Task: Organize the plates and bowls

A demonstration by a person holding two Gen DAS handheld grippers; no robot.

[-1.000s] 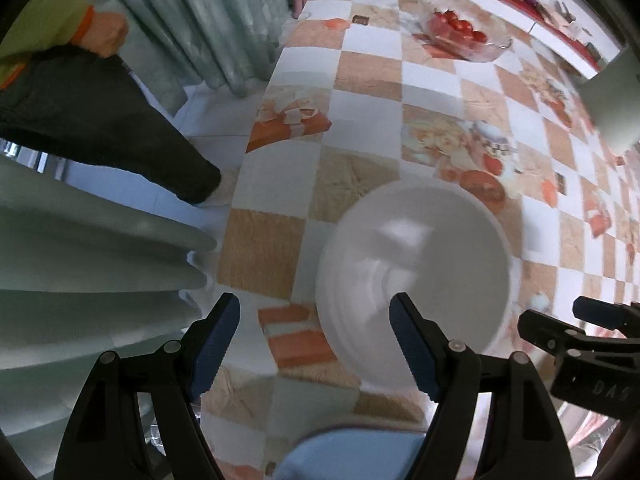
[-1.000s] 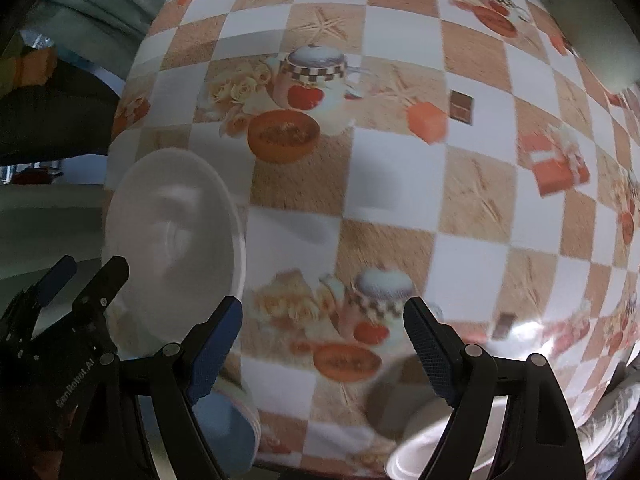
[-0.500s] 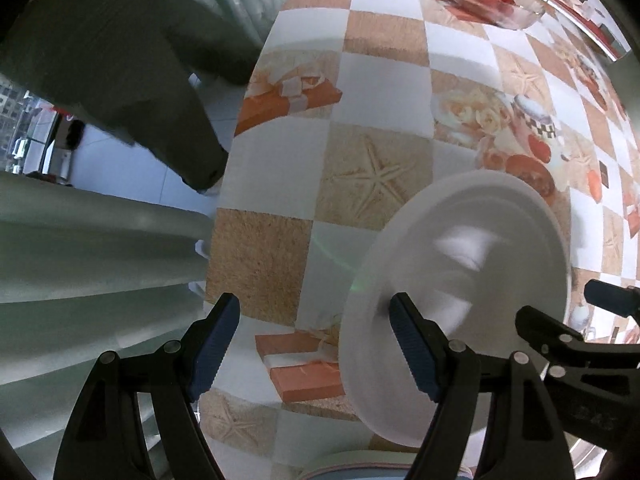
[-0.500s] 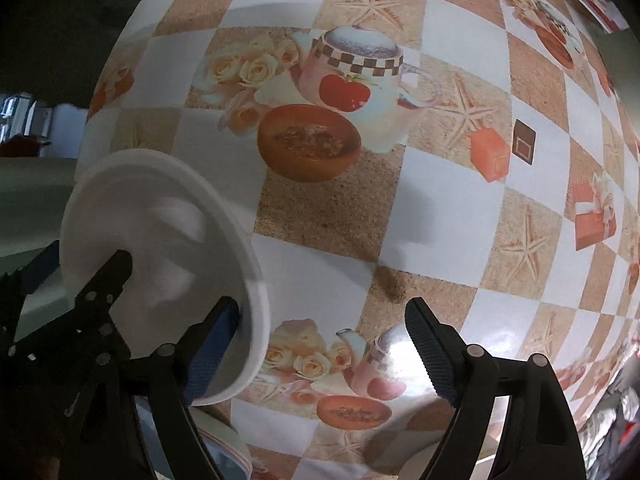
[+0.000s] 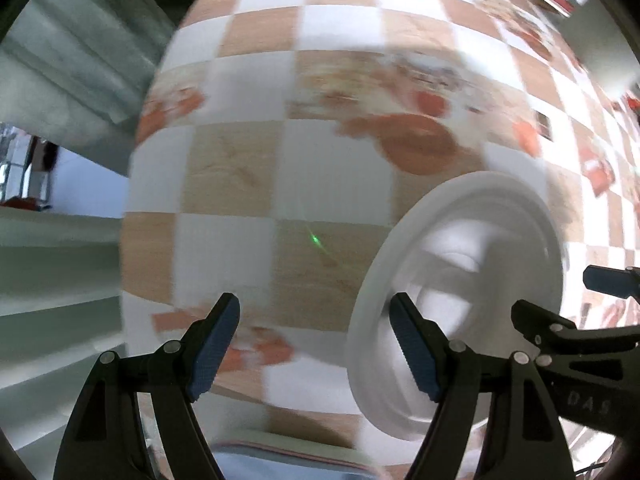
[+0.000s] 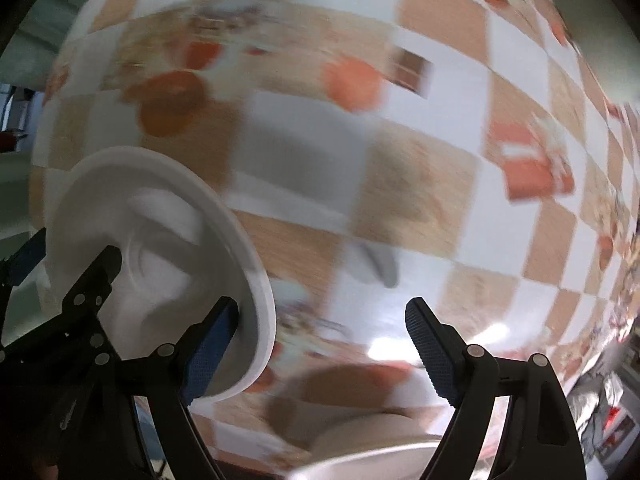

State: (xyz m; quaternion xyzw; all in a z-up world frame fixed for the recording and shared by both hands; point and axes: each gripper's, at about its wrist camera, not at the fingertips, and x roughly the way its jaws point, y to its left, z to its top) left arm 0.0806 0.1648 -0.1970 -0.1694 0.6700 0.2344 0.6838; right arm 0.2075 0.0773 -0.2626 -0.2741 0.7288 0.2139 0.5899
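Observation:
A white bowl (image 5: 480, 280) is tilted on its side above the checkered tablecloth (image 5: 328, 184), wedged between the two grippers. In the left wrist view it sits against the outer side of my left gripper's right finger (image 5: 412, 350). In the right wrist view the same bowl (image 6: 160, 256) presses on the outer side of my right gripper's left finger (image 6: 208, 348). My left gripper (image 5: 316, 344) is open with nothing between its fingers. My right gripper (image 6: 324, 352) is open too. The right gripper's body shows in the left wrist view (image 5: 576, 344).
A light blue dish rim (image 5: 280, 462) shows at the bottom of the left wrist view. A white plate rim (image 6: 372, 454) lies below my right gripper. Pale curtains (image 5: 60, 60) and the table's left edge are at the left. Both views are motion-blurred.
The bowl has gone from lying flat on the table to tilted steeply on its side, lifted between the two grippers. Both cameras have swung forward over the tablecloth.

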